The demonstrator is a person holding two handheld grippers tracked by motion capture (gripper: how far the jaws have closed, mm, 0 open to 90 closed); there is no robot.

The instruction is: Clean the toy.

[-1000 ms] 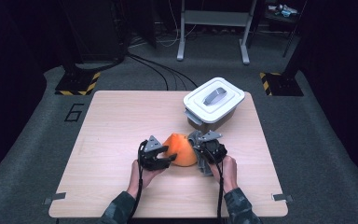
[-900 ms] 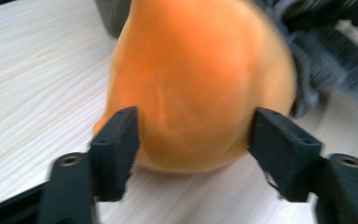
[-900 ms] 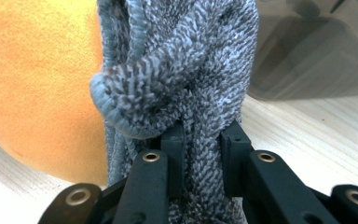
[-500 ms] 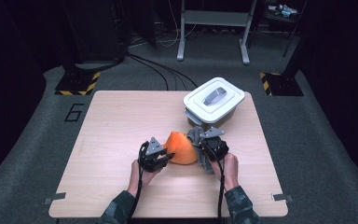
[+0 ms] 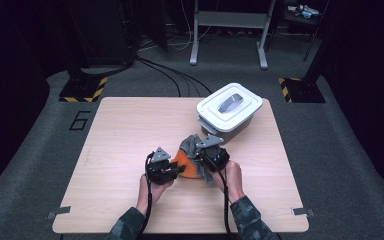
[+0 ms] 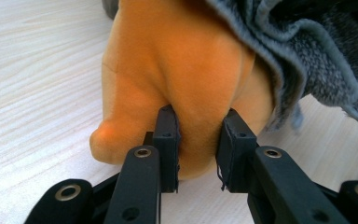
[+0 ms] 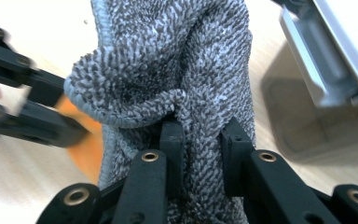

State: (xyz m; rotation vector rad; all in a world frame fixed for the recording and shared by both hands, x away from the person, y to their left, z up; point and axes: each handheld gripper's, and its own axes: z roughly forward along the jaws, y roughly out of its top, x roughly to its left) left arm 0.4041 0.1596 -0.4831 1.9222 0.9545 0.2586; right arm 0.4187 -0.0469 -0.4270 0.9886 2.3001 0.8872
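Observation:
An orange plush thing point(image 5: 187, 171) lies on the wooden table point(image 5: 120, 130), with a grey terry cloth point(image 5: 192, 145) draped over its far side. My left gripper point(image 5: 178, 170) has just been closing and now pinches a fold of the orange plush point(image 6: 177, 60) between its pads point(image 6: 168, 140). To its right, my right gripper point(image 5: 203, 158) is shut on a bunched part of the grey cloth point(image 7: 168, 60), held slightly off the table. In the right gripper view the left gripper point(image 7: 51, 116) is blurred at the left, beside a strip of orange plush point(image 7: 86, 149).
A white lidded box point(image 5: 228, 107) with a grey handle stands at the table's far right, just beyond the right gripper; its side point(image 7: 335, 56) is close in the right gripper view. Bare tabletop spreads to the left and front. Dark floor with cables lies beyond.
The left jaws have closed onto the orange plush. The right gripper has risen a little with the grey cloth, which now covers more of the orange.

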